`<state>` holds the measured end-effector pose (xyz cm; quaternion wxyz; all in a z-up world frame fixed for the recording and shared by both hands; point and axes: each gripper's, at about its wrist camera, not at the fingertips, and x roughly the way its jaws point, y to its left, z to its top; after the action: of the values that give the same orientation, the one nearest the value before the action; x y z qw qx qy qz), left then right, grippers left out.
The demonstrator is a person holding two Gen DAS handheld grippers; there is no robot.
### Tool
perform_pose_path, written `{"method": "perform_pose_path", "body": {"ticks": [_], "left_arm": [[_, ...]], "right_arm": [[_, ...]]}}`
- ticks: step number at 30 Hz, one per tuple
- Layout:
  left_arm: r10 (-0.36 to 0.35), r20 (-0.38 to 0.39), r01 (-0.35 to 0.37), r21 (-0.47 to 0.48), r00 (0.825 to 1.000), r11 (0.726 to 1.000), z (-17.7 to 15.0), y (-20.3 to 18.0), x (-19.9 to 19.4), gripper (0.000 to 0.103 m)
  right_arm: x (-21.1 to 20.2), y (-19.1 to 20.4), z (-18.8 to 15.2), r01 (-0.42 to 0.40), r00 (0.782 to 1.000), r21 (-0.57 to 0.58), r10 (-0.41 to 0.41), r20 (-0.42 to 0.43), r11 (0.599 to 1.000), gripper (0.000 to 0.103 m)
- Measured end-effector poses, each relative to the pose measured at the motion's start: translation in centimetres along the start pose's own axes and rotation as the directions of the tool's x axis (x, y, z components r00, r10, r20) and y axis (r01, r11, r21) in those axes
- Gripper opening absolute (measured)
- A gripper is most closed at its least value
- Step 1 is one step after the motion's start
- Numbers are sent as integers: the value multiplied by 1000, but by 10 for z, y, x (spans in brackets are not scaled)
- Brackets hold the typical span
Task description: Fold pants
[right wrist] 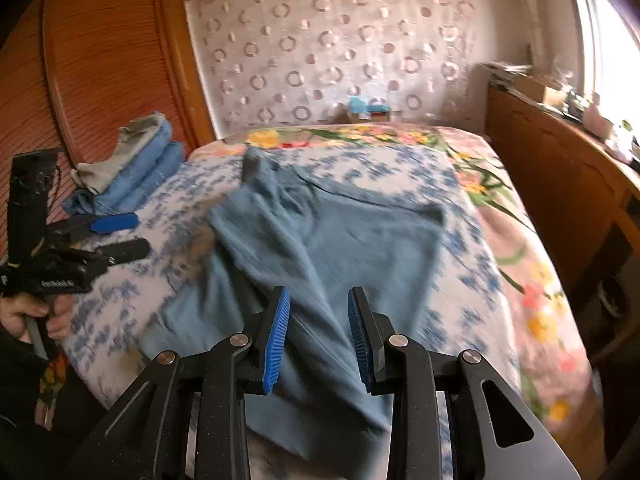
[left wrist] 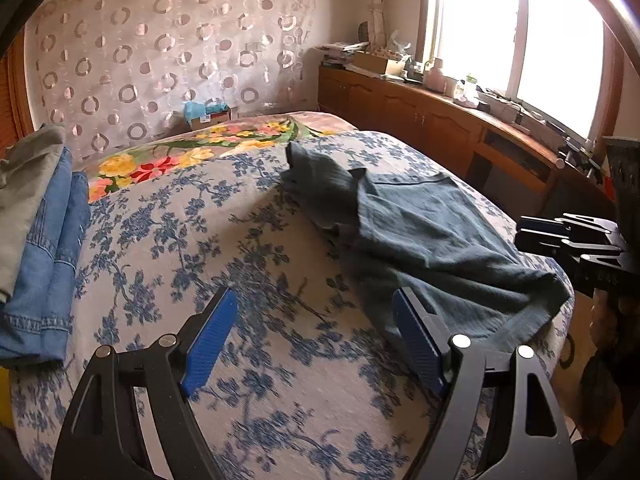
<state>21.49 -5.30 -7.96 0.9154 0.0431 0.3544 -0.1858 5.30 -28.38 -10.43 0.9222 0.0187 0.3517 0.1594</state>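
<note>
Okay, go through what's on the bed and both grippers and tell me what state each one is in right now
Left gripper: open, empty, above the bedspread.
Right gripper: open, empty, over the pants.
Teal pants: unfolded, rumpled, lying on the bed.
Denim garment: folded, at the bed's left edge.
Grey garment: folded, on the denim.

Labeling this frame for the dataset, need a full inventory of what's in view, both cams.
pants: 1, dark teal, rumpled on the bed, mid to right side
bedspread: 1, white with blue floral print, covers the bed
floral blanket: 1, pink with yellow and red flowers, far end of the bed
folded clothes: 1 stack, blue denim with grey-green on top, left edge of the bed
box: 1, brown with blue contents, behind the bed by the curtain
curtain: 1, pale with ring pattern, back wall
cabinet: 1, brown wood, cluttered top, under the window
left gripper: 1, black with blue pads, open above the bedspread
right gripper: 1, black with blue pads, open over the pants
</note>
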Motion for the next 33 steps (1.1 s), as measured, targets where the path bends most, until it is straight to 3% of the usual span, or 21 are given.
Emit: {"method": "perform_pose_path", "body": {"ticks": [15, 27, 30, 33], "left_arm": [[2, -4, -2, -18, 1000, 1000, 1, 23, 6, 81], [-1, 0, 1, -44, 1000, 999, -4, 35, 3, 81], [-1, -5, 1, -50, 1000, 999, -6, 37, 5, 81], [-1, -10, 0, -48, 1000, 999, -6, 36, 7, 81]], "right_arm": [[73, 36, 43, -112, 992, -118, 105, -62, 987, 38], [118, 49, 61, -97, 984, -176, 68, -163, 980, 37], [120, 51, 63, -94, 987, -186, 67, -148, 978, 9], [117, 49, 65, -92, 990, -178, 71, -123, 980, 4]]}}
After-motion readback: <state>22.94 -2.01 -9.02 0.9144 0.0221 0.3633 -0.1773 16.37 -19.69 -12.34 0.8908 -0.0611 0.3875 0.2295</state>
